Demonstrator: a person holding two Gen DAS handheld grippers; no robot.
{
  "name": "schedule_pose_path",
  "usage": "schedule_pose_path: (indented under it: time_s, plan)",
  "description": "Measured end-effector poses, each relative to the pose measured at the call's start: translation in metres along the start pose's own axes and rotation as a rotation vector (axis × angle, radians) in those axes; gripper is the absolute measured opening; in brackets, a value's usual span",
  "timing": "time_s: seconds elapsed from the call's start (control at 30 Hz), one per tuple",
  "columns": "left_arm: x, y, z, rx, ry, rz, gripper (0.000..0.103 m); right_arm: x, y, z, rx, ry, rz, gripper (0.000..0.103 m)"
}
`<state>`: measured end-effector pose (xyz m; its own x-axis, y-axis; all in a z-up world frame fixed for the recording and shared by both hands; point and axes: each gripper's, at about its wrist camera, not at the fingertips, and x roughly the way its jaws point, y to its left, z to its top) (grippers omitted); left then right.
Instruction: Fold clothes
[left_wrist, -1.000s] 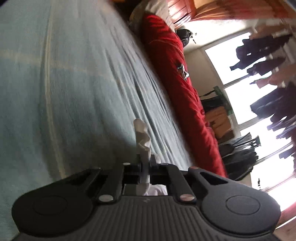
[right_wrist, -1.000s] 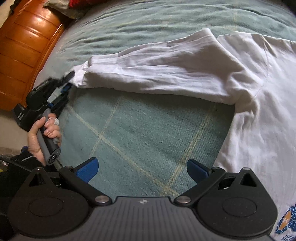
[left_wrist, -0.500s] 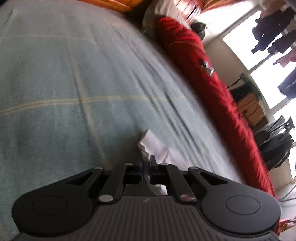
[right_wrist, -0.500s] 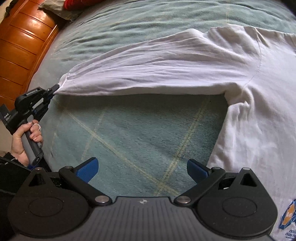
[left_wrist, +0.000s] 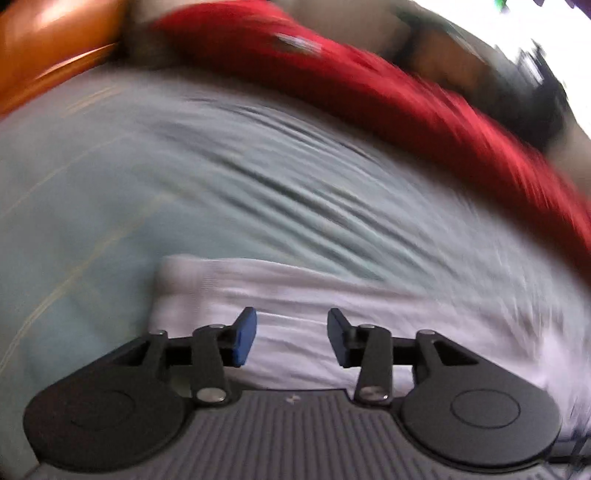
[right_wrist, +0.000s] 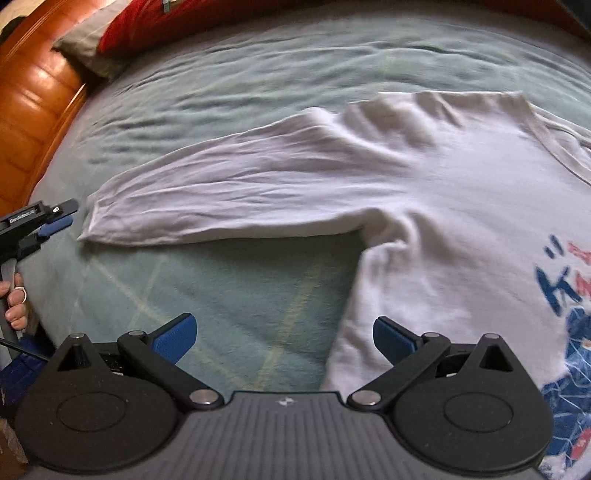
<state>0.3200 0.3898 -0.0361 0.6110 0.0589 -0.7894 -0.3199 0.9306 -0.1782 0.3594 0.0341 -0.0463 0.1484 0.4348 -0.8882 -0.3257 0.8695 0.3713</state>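
Now the left gripper hovers over the sleeve cuff, its jaws having just been opening, with nothing pinched between them; the cloth lies flat beneath, likely released so the sleeve rests stretched out for folding. Off to the side, the right gripper stands spread wide and empty above the bedspread, just beside the shirt's side hem. The white T-shirt lies spread front-up on the bed, its sleeve extended toward the wooden headboard.
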Motion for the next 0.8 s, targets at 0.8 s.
schedule_pose_path:
  time_s: [0.8]
  plan:
    - [0.053, -0.060, -0.023, 0.213, 0.083, 0.120, 0.059, 0.022, 0.007, -0.004, -0.202, -0.131, 0.162, 0.103]
